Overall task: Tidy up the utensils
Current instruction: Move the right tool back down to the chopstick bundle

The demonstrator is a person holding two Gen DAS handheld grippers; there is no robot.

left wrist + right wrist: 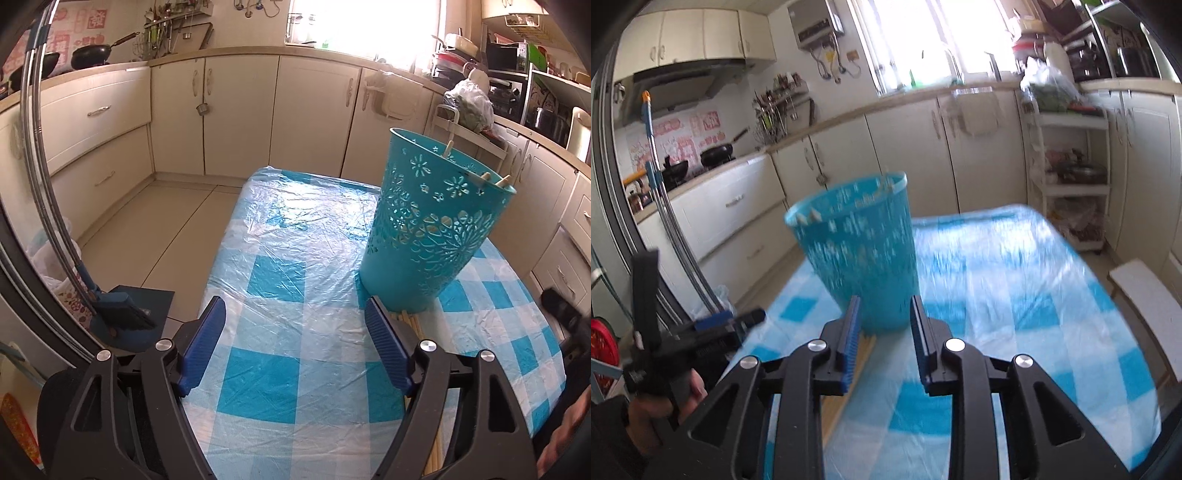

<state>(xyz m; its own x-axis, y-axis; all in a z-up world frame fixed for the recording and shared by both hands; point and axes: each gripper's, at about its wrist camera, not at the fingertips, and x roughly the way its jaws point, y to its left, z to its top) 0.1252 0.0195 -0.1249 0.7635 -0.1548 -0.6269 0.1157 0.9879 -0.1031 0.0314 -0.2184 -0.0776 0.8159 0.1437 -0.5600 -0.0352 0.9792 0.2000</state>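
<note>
Left gripper [295, 343]: hovering over the table with its fingers spread wide and nothing between them.
Right gripper [884, 339]: fingers standing narrowly apart, gripping nothing; the holder's base is showing just beyond the gap.
Holder [432, 221]: teal, perforated, standing on the table and appearing tilted in the left wrist view; blurred in the right wrist view.
Chopsticks in holder [495, 179]: pale tips are sticking up at the rim.
Loose chopsticks [415, 325]: lying on the cloth at the holder's base, running toward the camera beside the left gripper's right-hand finger.
Table [280, 369]: wearing a blue-and-white checked cloth under clear plastic.
Broom [122, 310]: leaning beside the table on the floor.
</note>
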